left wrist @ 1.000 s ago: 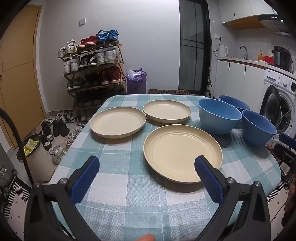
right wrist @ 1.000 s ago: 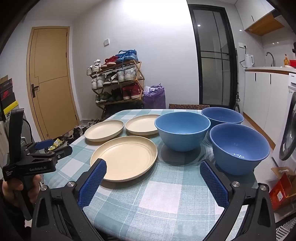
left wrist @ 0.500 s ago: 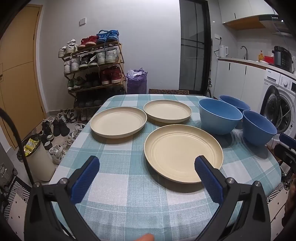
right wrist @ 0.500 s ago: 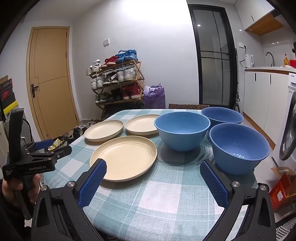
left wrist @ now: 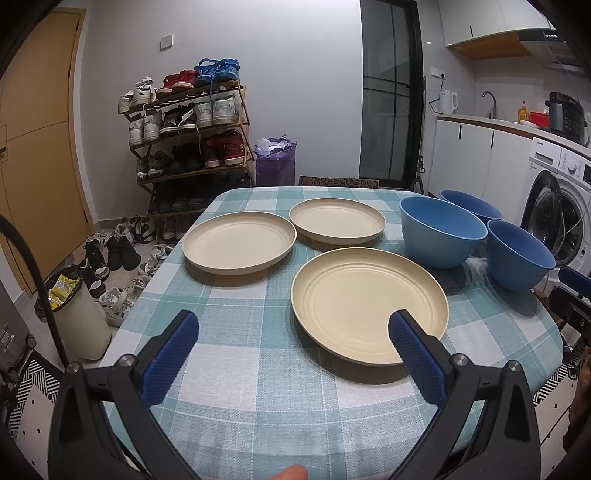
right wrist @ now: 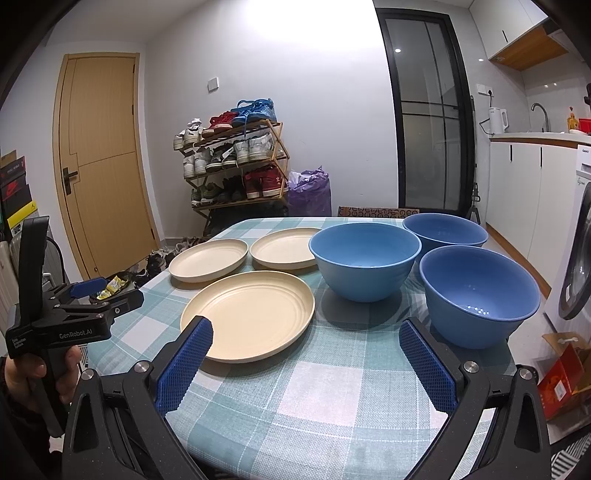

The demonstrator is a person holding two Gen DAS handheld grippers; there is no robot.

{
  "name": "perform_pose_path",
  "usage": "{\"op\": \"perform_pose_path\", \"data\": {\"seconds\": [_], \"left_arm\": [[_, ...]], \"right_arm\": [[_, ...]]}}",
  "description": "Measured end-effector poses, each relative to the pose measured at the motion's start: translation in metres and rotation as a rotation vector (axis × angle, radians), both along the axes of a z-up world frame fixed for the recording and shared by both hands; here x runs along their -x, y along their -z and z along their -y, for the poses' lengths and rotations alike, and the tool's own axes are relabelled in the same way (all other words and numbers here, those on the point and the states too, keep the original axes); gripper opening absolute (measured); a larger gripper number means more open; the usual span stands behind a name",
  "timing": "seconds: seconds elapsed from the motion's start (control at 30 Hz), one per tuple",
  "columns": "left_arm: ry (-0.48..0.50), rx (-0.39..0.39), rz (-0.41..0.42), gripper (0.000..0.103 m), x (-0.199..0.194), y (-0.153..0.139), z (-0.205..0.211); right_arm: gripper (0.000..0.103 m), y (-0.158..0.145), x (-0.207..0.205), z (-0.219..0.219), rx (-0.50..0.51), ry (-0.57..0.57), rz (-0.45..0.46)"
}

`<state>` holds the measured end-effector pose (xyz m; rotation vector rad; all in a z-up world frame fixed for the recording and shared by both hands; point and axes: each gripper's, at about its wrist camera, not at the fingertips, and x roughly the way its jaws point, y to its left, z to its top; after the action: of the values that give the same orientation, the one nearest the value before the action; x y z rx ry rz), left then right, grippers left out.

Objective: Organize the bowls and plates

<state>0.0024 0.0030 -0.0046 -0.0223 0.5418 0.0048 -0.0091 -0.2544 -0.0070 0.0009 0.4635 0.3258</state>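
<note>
- On table [left wrist: 258, 369]: 3 cream plates [left wrist: 369, 304], 3 blue bowls [right wrist: 364, 260], none stacked.
- Left gripper [left wrist: 293, 330]: wide open, empty.
- Right gripper [right wrist: 306, 349]: wide open, empty.

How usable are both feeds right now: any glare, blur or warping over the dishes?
Left wrist view: sharp and evenly lit; nearest cream plate throws a soft shadow; fisheye bends the door frame. Right wrist view: ceiling light blows out the wall; small glints in the nearest blue bowl; dark corners.
</note>
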Motion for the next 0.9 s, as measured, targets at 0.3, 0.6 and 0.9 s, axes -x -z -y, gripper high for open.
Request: {"op": "perform_pose_path", "data": {"seconds": [0.3, 0.6, 0.9], "left_arm": [[-0.011, 0.006, -0.003, 0.103, -0.0015, 0.0035, -0.0072], [-0.015, 0.007, -0.005, 0.103, -0.0020, 0.0025, -0.0076], [-0.011, 0.014, -0.009, 0.103, -0.0029, 0.0029, -0.0079]], "right_arm": [[0.103, -0.0005, -0.0028, -0.0012, 0.001, -0.004, 0.002], [0.103, 0.0018, -0.0051, 0.0000, 0.001, -0.002, 0.001], [0.103, 0.0017, -0.0046, 0.0004, 0.001, -0.002, 0.002]]}}
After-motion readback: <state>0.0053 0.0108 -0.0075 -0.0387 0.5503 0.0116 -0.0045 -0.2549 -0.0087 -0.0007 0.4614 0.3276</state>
